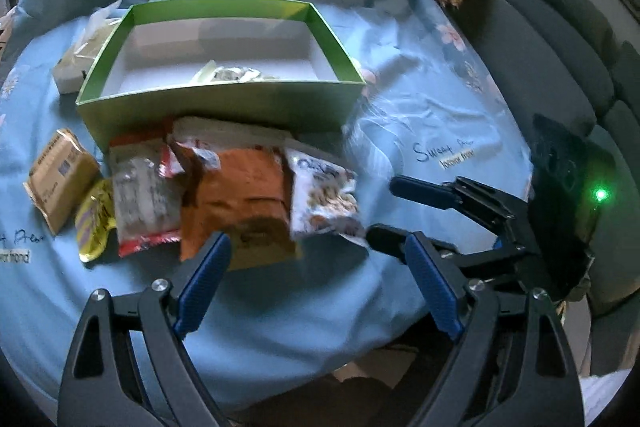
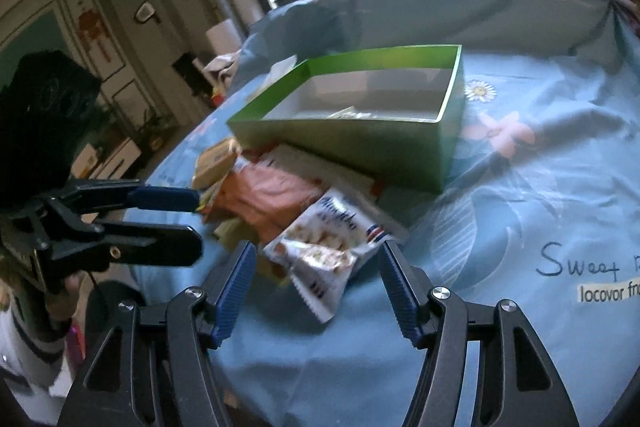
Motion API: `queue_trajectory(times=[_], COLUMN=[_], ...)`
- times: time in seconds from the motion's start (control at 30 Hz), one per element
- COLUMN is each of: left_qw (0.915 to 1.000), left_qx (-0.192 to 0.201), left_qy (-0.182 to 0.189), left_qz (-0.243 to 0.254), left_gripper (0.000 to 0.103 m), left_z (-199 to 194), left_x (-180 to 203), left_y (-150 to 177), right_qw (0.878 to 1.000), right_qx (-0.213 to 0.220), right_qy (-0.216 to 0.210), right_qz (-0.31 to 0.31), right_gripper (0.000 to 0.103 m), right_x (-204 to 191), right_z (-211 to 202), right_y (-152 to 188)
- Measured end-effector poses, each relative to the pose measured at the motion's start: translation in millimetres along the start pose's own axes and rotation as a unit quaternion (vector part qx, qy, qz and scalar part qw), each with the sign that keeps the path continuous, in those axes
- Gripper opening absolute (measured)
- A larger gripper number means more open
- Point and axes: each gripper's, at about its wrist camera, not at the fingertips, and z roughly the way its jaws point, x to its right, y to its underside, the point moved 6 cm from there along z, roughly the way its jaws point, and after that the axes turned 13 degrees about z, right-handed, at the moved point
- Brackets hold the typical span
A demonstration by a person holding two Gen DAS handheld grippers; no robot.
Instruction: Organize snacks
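Note:
A green open box (image 1: 216, 105) (image 2: 360, 143) stands on the blue cloth with one pale snack packet (image 1: 228, 74) inside. In front of it lies a pile of snacks: an orange bag (image 1: 236, 199) (image 2: 272, 199), a white nut packet (image 1: 324, 195) (image 2: 324, 247), a red-edged clear packet (image 1: 144, 195), a tan packet (image 1: 60, 179) and a yellow one (image 1: 94, 223). My left gripper (image 1: 316, 267) is open above the orange bag's near edge. My right gripper (image 2: 316, 267) is open, its fingers on either side of the white nut packet.
A white tissue pack (image 1: 80, 59) lies left of the box. A grey sofa (image 1: 568, 75) stands right of the table. The blue cloth (image 2: 540, 187) spreads right of the snacks. Windows and cabinets are behind.

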Motion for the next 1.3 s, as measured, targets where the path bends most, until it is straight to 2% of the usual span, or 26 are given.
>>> queue_trajectory(times=[0.37,0.7,0.93,1.03,1.2,1.3], left_qw=[0.998,0.9981,0.998,0.9977,0.9964,0.9956], left_qx=[0.016,-0.015,-0.029,-0.035,-0.066,-0.077], left_qy=[0.011,0.053,0.05,0.051,0.031,0.031], left_qz=[0.06,0.029,0.025,0.029,0.043,0.043], left_gripper=[0.089,0.089,0.087,0.083,0.058,0.05], left_z=[8.0,45.6,61.2,63.5,71.9,74.5], left_x=[26.0,16.7,8.3,4.4,-3.2,-8.8], left_y=[-3.7,-24.8,-31.0,-30.5,-24.2,-21.6], right_qw=[1.0,1.0,0.999,0.999,0.999,0.999], right_qx=[-0.015,-0.028,-0.032,-0.035,-0.042,-0.042], right_qy=[0.014,0.014,0.013,0.01,0.011,0.011], right_qz=[0.001,0.001,0.008,0.009,0.008,0.006], right_gripper=[0.064,0.064,0.064,0.064,0.064,0.064], right_x=[7.3,8.8,11.9,12.3,11.2,10.0], right_z=[2.6,12.7,18.1,20.6,26.4,29.1], right_y=[16.6,19.7,19.7,19.6,20.5,20.5])
